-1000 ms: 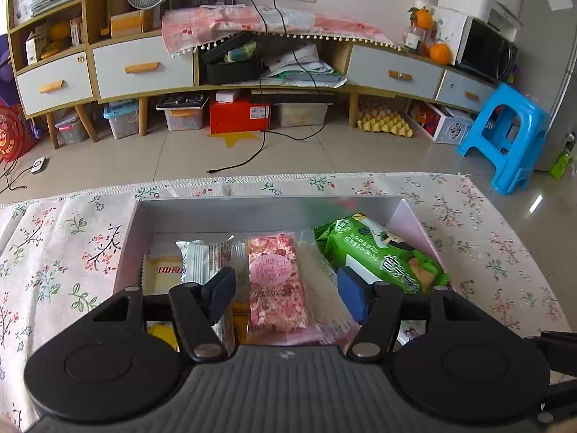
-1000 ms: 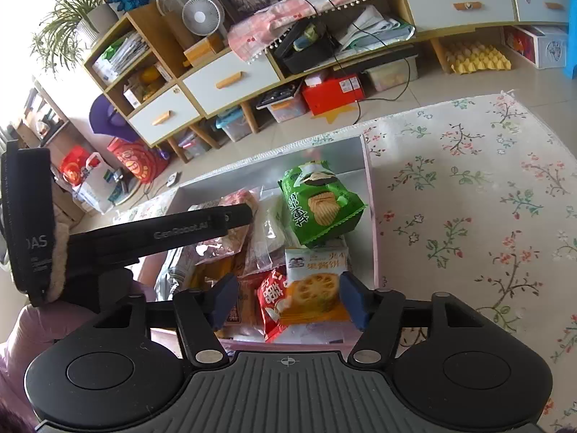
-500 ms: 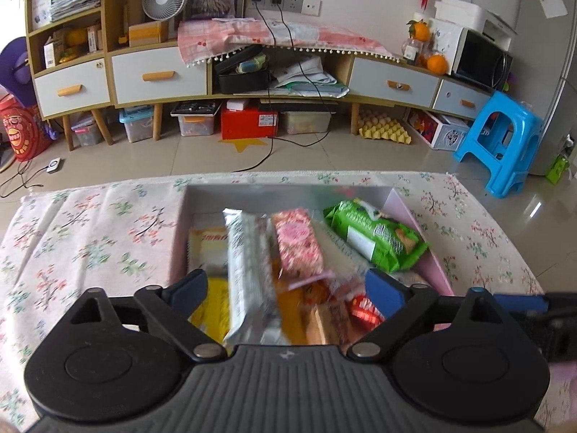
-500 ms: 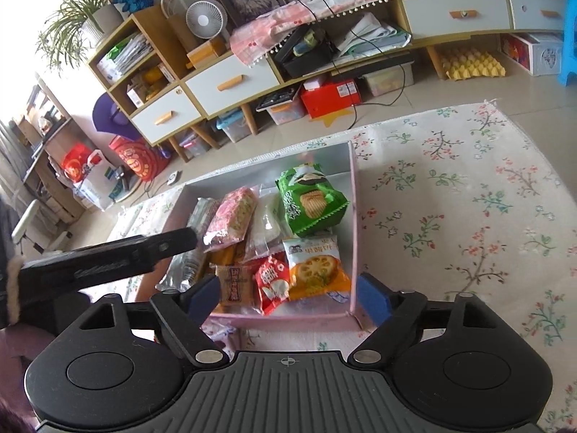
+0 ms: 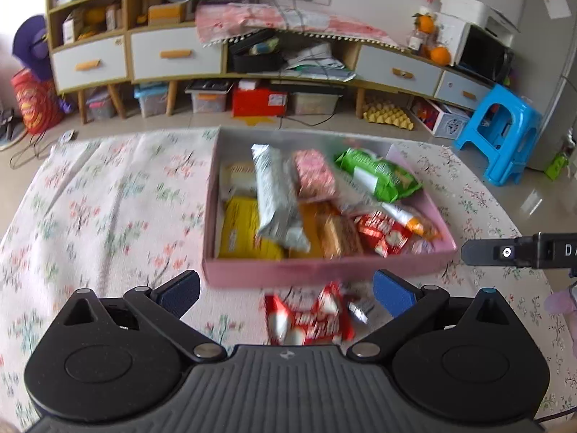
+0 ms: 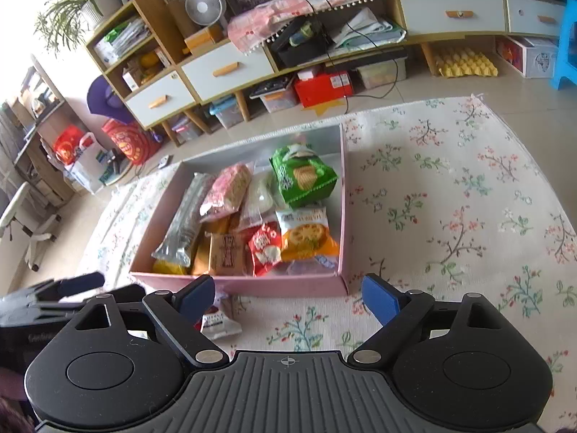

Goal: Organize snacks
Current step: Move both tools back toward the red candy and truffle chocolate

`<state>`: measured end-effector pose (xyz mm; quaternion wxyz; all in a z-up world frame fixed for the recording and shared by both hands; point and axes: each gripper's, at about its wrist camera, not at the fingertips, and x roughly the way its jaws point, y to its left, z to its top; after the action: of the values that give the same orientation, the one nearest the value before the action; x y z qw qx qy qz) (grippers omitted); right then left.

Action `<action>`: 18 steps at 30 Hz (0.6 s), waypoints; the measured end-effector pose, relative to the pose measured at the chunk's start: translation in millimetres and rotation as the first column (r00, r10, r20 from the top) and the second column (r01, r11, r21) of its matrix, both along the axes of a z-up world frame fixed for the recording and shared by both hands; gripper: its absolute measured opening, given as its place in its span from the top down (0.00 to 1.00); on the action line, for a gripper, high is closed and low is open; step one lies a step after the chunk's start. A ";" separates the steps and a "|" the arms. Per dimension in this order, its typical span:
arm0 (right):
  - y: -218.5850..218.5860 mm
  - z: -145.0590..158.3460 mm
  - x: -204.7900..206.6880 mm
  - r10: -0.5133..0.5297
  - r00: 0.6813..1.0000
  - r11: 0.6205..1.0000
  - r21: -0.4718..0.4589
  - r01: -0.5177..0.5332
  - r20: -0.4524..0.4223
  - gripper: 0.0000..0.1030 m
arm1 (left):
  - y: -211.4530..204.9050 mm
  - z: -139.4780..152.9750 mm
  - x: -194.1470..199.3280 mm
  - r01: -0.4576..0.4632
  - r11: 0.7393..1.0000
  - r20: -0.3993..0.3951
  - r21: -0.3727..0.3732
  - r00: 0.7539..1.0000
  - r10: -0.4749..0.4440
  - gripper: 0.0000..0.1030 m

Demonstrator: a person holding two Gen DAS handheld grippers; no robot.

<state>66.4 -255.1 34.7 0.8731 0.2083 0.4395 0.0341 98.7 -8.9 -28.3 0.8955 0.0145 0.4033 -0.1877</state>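
Since a second ago we have drawn both grippers back from over the pink box, so its near wall now shows ahead of the fingers in both views, where before the fingers hung over the snacks inside. Both sets of jaws have just been opening.

Our left gripper stands spread wide with nothing between its pads. A red-and-white snack packet lies on the floral tablecloth outside the box, just in front of its near wall and below the gap between the left fingers; no pad touches it.

Our right gripper is also released, jaws apart and empty, with bare cloth between them. In its view the same packet peeks out beside the right gripper's left finger, partly hidden by it.

Inside the box the snacks lie packed together: a green chip bag at the far right, a pink packet and a long silver packet to its left, an orange lotus-chip bag and a red packet nearer us, and a yellow pack at the near left corner.

The tip of the right gripper shows at the right edge of the left view, beside the box's near right corner.
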 end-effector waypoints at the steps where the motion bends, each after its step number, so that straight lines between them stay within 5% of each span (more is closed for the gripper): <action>1: 1.6 -1.6 -0.4 0.001 1.000 1.000 0.001 -0.001 -0.007 0.12 | 1.3 -3.0 -0.7 -0.009 1.000 -0.008 -0.002 1.000 0.008 0.01; 11: 18.2 -22.3 3.5 0.007 0.997 1.000 0.012 -0.006 -0.080 0.12 | 11.6 -29.2 -5.0 0.033 0.996 -0.028 -0.086 0.999 -0.036 0.07; 18: 25.9 -33.3 10.0 0.011 0.994 0.997 0.075 -0.003 -0.107 0.12 | 16.9 -45.0 0.1 0.094 0.983 -0.057 -0.159 0.993 -0.104 0.39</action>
<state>76.4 -229.1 1.3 0.8396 0.2410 0.4850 0.0425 98.8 8.0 -73.3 0.8697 -0.0417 0.4152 -0.2635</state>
